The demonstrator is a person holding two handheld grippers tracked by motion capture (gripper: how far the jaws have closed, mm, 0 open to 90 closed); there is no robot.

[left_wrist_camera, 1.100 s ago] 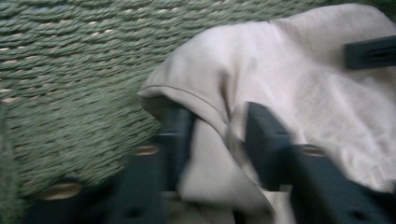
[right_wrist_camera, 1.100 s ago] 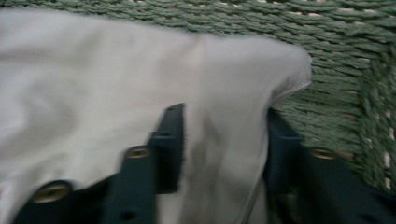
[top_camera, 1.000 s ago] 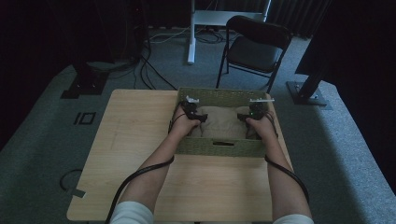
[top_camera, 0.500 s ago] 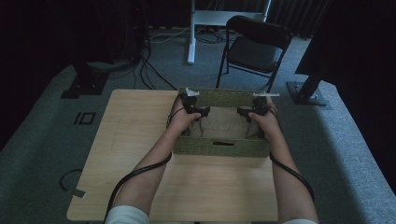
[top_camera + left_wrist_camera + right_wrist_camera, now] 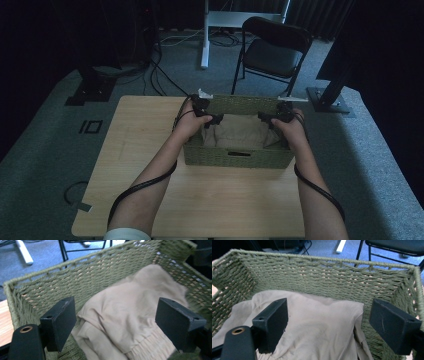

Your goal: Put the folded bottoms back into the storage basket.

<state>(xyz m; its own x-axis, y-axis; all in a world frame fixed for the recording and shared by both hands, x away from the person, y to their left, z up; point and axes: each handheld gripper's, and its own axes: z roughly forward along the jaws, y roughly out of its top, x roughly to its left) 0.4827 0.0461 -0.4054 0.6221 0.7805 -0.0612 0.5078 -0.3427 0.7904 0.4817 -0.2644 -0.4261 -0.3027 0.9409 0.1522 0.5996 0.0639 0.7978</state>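
One woven green basket (image 5: pixel 235 156) stands on one light wooden table (image 5: pixel 150 200), holding one folded beige garment (image 5: pixel 245 132). Two hand-held grippers hang above the basket: the left gripper (image 5: pixel 216 118) over its left end, the right gripper (image 5: pixel 264 118) over its right end, each with a cable trailing back along the forearm. The high view alone shows the table, both forearms, one black folding chair (image 5: pixel 272 52) beyond the basket and the grey carpet. The left gripper view alone shows the garment's ribbed hem (image 5: pixel 150 347), lying low between the left gripper (image 5: pixel 117 322) fingers and nearer the right-hand one; the garment (image 5: pixel 130 312) sits below the fingers, untouched. The right gripper view alone shows the basket's far wall (image 5: pixel 324 275) straight ahead of the right gripper (image 5: pixel 329 322), with the garment's flat top (image 5: pixel 319 322) below and between its fingers. Both grippers' jaws have just been opening; both now stand wide apart, gripping nothing.
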